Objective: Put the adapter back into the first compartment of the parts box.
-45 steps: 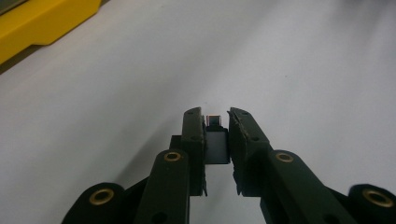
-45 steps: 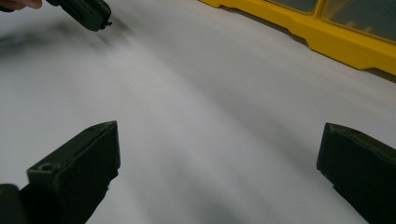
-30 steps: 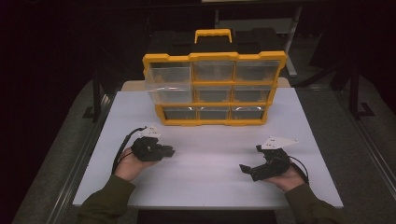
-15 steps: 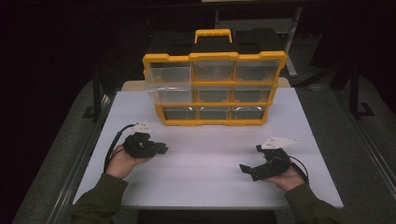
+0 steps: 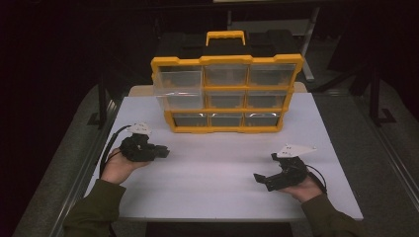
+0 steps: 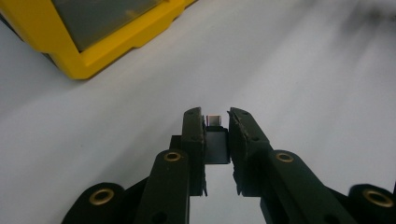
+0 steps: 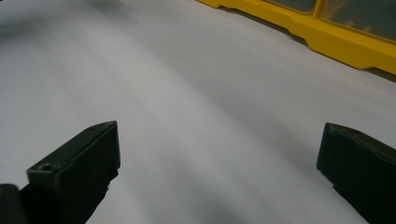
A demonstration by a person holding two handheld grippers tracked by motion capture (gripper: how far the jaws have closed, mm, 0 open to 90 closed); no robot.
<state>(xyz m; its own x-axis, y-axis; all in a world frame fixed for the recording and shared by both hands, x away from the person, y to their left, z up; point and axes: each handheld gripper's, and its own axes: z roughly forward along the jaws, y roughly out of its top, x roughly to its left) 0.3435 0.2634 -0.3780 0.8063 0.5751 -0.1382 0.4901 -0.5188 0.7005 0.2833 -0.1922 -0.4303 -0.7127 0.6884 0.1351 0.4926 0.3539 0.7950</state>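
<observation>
A yellow and black drawer organizer [image 5: 227, 94] stands at the back of the white tabletop [image 5: 217, 163], with its top left clear drawer [image 5: 178, 84] pulled out. My left gripper [image 5: 165, 152] hovers in front of the organizer's left end, jaws pointing right. It is shut on a small black plug-like part [image 6: 216, 144] with a metal tip; the organizer's yellow corner [image 6: 107, 42] lies ahead on the left. My right gripper [image 5: 259, 178] rests low at the front right, pointing left. Its jaws [image 7: 219, 135] stand wide open with only bare tabletop between them.
The organizer's yellow base [image 7: 327, 42] runs along the far edge of the right gripper view. Dark floor and metal frame legs [image 5: 101, 106] surround the table. A black cable [image 5: 106, 150] trails from the left gripper.
My left hand has lifted and drifted left and toward the organizer, still holding the small black part. The right hand has stayed put.
</observation>
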